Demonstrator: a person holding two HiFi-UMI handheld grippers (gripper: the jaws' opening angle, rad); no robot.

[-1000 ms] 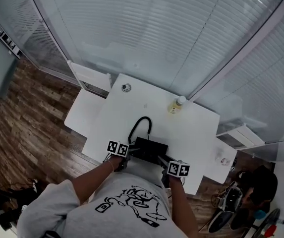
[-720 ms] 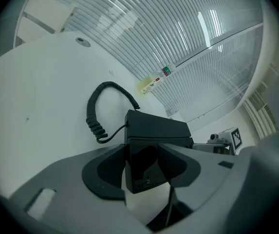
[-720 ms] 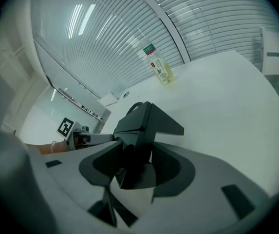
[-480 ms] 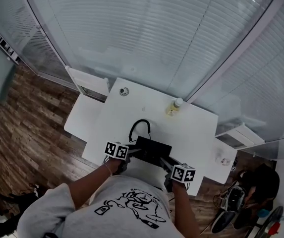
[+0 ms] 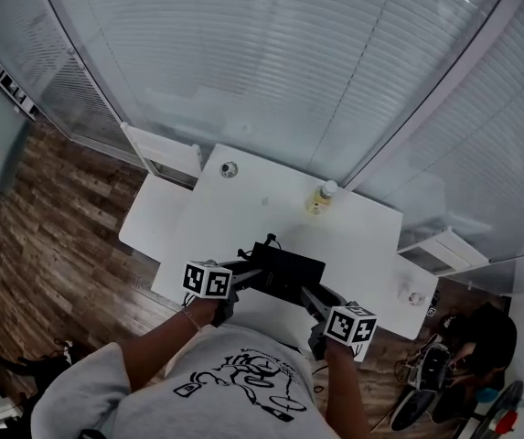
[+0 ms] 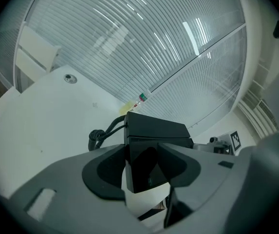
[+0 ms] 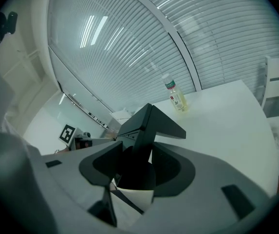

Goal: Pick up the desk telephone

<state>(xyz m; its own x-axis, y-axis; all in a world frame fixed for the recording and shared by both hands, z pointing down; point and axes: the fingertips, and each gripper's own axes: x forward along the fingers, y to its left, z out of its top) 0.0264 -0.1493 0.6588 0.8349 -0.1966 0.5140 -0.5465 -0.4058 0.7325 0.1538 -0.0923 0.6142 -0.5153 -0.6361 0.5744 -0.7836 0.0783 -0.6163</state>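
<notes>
Desk telephone (image 5: 286, 273): black, tilted, held at both ends above the near part of the white desk (image 5: 353, 231).
Cord (image 6: 102, 136): black and coiled, running off the telephone's left side.
Left claw (image 6: 143, 161): jaws clamped on the telephone's left end.
Right claw (image 7: 137, 163): jaws clamped on the telephone's right end.
Bottle (image 5: 321, 197): upright near the desk's far edge, well apart from the telephone.
Round fitting (image 5: 229, 168): small, at the desk's far left corner.
Chair (image 5: 165, 152): white, beside that corner.
</notes>
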